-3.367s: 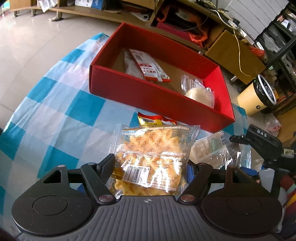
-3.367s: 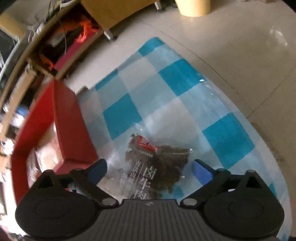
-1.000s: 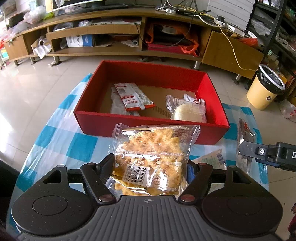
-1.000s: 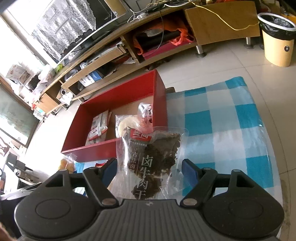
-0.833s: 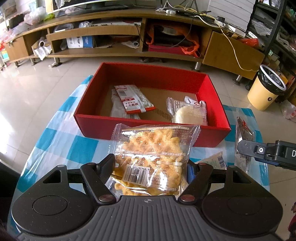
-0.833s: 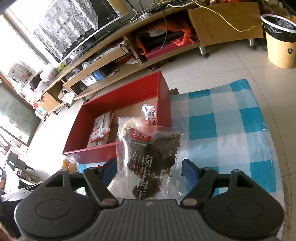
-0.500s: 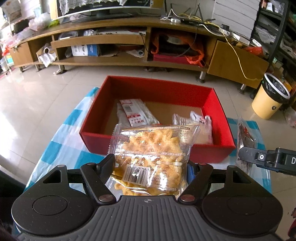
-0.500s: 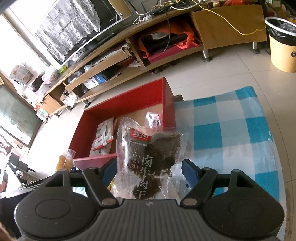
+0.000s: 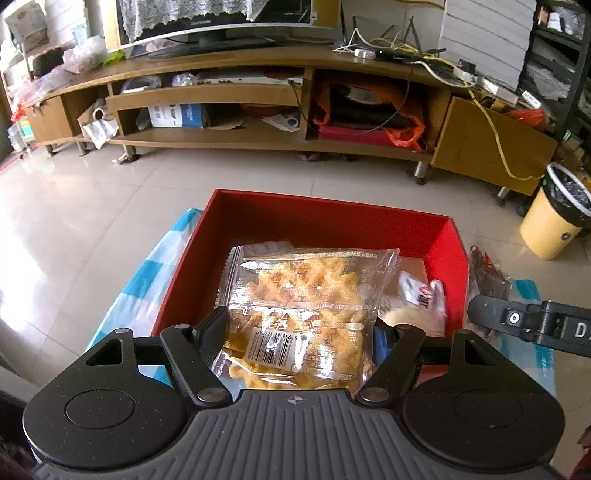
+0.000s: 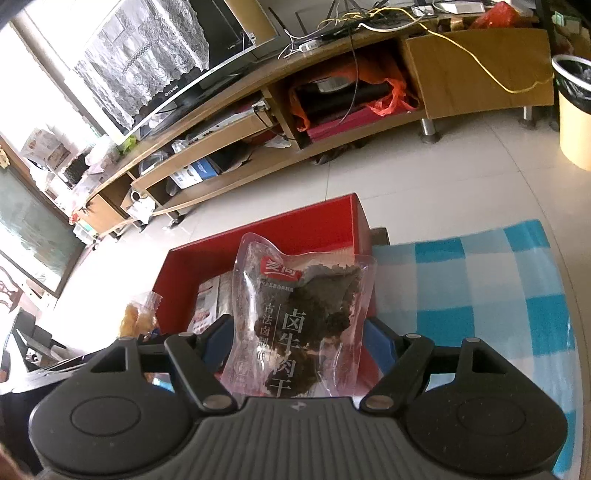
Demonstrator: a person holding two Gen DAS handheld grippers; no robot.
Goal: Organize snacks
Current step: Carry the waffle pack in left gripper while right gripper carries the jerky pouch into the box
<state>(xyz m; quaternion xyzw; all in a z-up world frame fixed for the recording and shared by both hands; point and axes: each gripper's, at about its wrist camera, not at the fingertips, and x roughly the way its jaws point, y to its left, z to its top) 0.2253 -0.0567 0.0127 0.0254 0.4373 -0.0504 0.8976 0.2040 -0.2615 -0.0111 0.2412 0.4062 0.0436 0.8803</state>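
Before a cluttered TV stand [image 9: 258, 96], the red box [image 9: 332, 218] on the checked bench [image 10: 480, 280] sits half hidden by the crisps [image 9: 306, 306] in the left fingers [image 9: 216, 326] and the jerky [image 10: 303, 317] in the right fingers [image 10: 378, 341].

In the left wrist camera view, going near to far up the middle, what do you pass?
Left gripper → bag of yellow crisps clamped in it → far wall of the red box → tiled floor → wooden TV stand → television.

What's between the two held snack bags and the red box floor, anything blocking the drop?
Nothing visible blocks it. The yellow snack bag and beef jerky bag hang over the open red box; the packets already inside leave bare floor.
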